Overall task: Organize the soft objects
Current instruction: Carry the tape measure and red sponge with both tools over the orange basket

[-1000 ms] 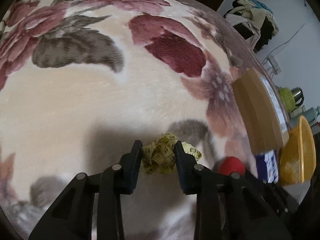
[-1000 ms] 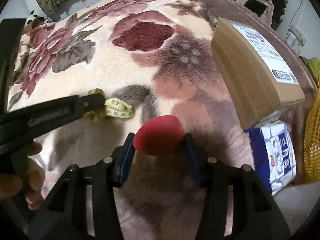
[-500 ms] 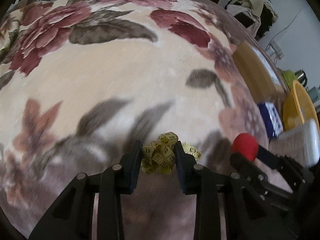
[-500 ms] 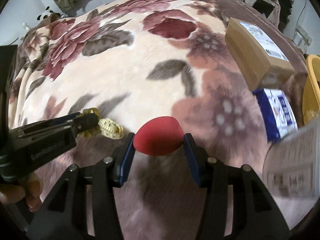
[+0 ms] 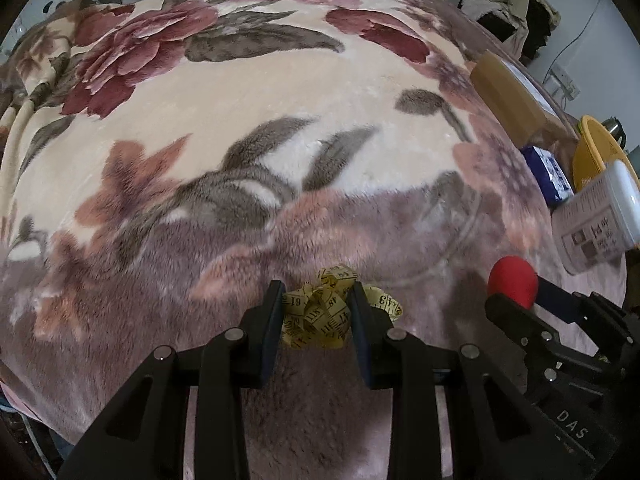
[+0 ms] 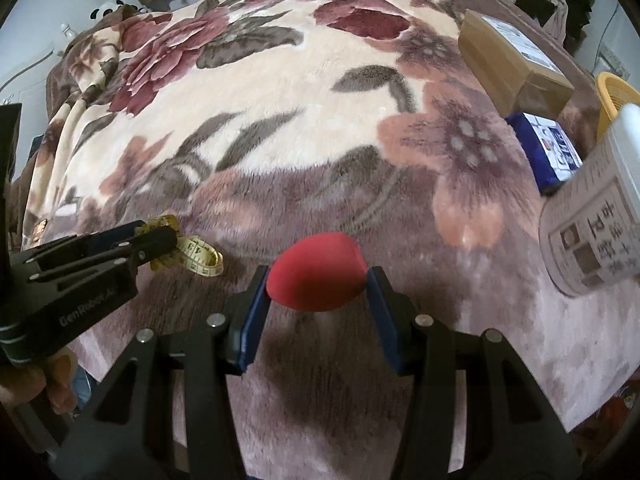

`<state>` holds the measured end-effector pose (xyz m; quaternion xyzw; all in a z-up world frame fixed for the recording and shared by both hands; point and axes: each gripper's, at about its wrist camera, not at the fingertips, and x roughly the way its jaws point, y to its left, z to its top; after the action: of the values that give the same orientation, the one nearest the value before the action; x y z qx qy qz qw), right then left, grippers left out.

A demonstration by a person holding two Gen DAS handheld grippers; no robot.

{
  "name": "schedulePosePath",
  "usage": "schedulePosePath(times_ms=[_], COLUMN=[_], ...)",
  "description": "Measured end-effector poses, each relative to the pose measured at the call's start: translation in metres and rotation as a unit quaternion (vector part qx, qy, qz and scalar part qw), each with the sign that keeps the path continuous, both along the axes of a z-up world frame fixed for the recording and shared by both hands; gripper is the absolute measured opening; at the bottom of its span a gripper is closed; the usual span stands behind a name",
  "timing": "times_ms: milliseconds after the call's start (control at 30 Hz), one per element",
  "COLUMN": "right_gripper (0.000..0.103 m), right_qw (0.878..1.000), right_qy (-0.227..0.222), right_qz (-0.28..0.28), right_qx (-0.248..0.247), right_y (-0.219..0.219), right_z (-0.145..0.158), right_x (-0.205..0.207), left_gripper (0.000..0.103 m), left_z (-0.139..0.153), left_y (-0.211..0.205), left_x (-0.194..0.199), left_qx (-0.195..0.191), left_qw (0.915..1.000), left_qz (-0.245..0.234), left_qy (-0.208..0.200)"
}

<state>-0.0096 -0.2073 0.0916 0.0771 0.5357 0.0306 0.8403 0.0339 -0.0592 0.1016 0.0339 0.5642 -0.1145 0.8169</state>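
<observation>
My left gripper [image 5: 318, 300] is shut on a crumpled yellow measuring tape [image 5: 320, 312] and holds it above the near part of the floral blanket [image 5: 240, 120]. My right gripper [image 6: 318, 276] is shut on a red egg-shaped sponge [image 6: 316, 272], also held above the blanket. In the left wrist view the red sponge [image 5: 512, 282] shows at the right in the other gripper. In the right wrist view the tape [image 6: 198, 256] and the left gripper [image 6: 156, 240] show at the left.
A cardboard box [image 6: 512, 64] lies on the blanket at the right, with a blue packet [image 6: 548, 148] beside it. A white labelled container [image 6: 596, 220] lies at the right edge. A yellow basket [image 5: 592, 152] stands beyond it. Clothes are piled at the back right.
Both grippers have drawn back toward the near edge of the bed and risen, each still holding its object. The white container has come into view at the right.
</observation>
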Motion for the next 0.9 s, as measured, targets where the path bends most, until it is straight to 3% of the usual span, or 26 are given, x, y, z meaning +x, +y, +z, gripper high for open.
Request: schedulePosePath(times_ms=[900], right_gripper=[0.049], right_qw=[0.998], right_qy=[-0.012], right_qz=[-0.058], right_qx=[-0.001], right_y=[-0.071], right_z=[0.017], right_x=[-0.051], left_gripper=[0.032], left_z=[0.014], left_y=[-0.082], left_x=[-0.041], left_qx=[0.013], left_qw=[0.9980], left_qz=[-0.061], left_qy=[-0.009])
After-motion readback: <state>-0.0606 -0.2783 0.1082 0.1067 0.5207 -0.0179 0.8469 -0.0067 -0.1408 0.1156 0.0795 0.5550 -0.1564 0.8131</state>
